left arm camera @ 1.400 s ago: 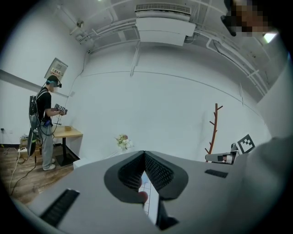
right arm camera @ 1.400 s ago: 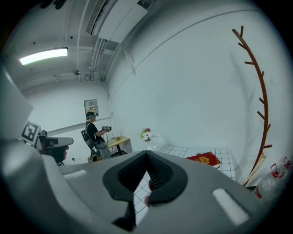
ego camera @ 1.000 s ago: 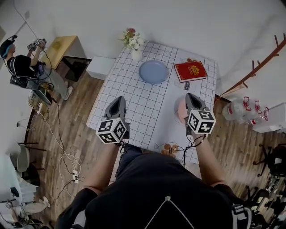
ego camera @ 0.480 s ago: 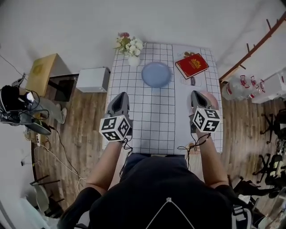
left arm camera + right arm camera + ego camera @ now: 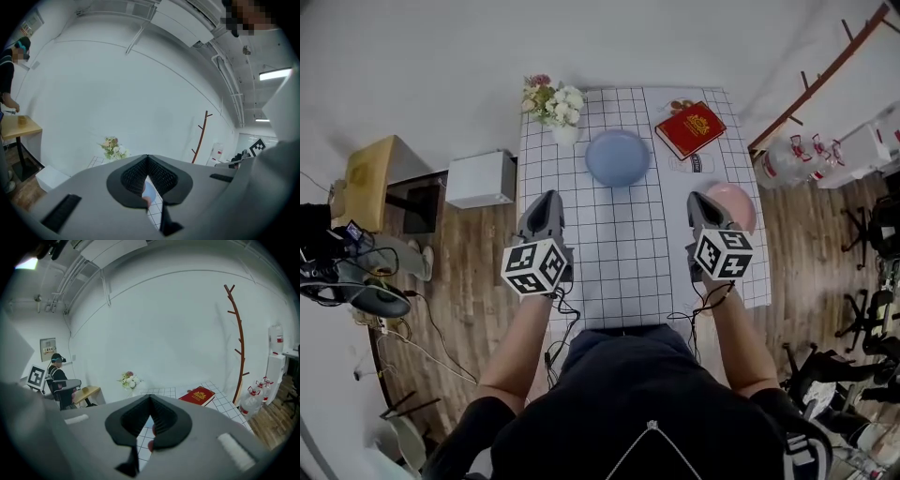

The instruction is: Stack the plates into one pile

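Note:
A blue plate [image 5: 618, 157] lies at the far middle of the white grid-cloth table [image 5: 623, 253]. A pink plate [image 5: 736, 206] sits at the table's right edge, partly hidden behind my right gripper [image 5: 701, 201], which hovers just left of it, shut and empty. My left gripper [image 5: 546, 202] hangs over the table's left edge, also shut with nothing in it. In the left gripper view the closed gripper [image 5: 147, 158] lets the blue plate [image 5: 148, 191] show through a narrow slit. In the right gripper view the shut gripper [image 5: 150, 398] shows a pink sliver below.
A red book [image 5: 690, 129] lies at the far right corner and a flower vase [image 5: 553, 108] at the far left corner. On the floor stand a white box [image 5: 482, 176] at left and water bottles [image 5: 787, 159] at right. A coat rack [image 5: 236, 333] stands by the wall.
The head view has swung so the table now runs straight ahead. Both grippers shifted left across the table; more of the pink plate shows beside the right one. Jaws stayed shut.

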`<move>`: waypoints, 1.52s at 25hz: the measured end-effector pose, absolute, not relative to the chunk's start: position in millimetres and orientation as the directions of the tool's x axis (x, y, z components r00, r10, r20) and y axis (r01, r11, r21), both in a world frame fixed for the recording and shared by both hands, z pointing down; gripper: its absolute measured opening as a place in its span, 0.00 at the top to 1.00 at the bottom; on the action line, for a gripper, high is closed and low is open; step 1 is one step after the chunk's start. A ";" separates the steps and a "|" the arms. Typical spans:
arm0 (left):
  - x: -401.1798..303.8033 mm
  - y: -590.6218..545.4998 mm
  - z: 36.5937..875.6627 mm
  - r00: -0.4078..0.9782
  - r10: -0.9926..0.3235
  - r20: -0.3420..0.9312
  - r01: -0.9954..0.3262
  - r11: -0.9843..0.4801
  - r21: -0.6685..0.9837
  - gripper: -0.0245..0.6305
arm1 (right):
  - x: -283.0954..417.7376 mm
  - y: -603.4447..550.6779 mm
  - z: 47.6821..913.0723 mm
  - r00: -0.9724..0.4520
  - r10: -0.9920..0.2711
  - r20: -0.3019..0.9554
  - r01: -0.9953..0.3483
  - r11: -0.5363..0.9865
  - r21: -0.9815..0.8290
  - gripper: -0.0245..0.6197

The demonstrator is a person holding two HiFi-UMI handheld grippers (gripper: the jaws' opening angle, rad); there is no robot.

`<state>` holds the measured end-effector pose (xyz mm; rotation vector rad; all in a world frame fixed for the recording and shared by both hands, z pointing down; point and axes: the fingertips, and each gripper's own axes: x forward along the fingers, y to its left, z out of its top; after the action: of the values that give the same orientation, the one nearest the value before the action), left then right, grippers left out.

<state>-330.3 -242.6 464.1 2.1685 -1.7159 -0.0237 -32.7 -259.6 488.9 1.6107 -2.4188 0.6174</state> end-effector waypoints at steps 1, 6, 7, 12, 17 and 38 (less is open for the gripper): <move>-328.2 -245.2 468.3 0.258 -0.940 0.222 -0.934 -0.183 0.308 0.97 | -34.3 -263.1 491.1 -0.405 -0.839 0.364 -0.911 0.334 -0.243 0.95; -319.3 -256.1 492.9 0.271 -0.925 0.268 -0.928 -0.177 0.327 0.97 | -46.7 -281.3 505.5 -0.428 -0.822 0.376 -0.900 0.351 -0.257 0.95; -318.8 -259.1 497.8 0.274 -0.922 0.275 -0.927 -0.176 0.333 0.97 | -50.3 -285.1 510.7 -0.435 -0.815 0.382 -0.897 0.356 -0.261 0.95; -307.2 -280.5 521.2 0.292 -0.911 0.291 -0.923 -0.189 0.335 0.97 | -62.8 -309.8 539.7 -0.467 -0.777 0.422 -0.883 0.378 -0.280 0.95; -300.1 -306.7 550.6 0.289 -0.901 0.324 -0.927 -0.180 0.328 0.97 | -71.8 -340.6 577.9 -0.475 -0.748 0.463 -0.879 0.382 -0.286 0.95; -305.7 -415.2 724.6 0.215 -0.809 0.547 -0.956 -0.061 0.286 0.94 | -67.1 -450.1 757.2 -0.411 -0.640 0.649 -0.911 0.280 -0.301 0.95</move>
<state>-305.7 -415.2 724.6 1.9031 -1.6287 0.3225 -67.1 -450.1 757.2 1.3972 -2.1530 0.9161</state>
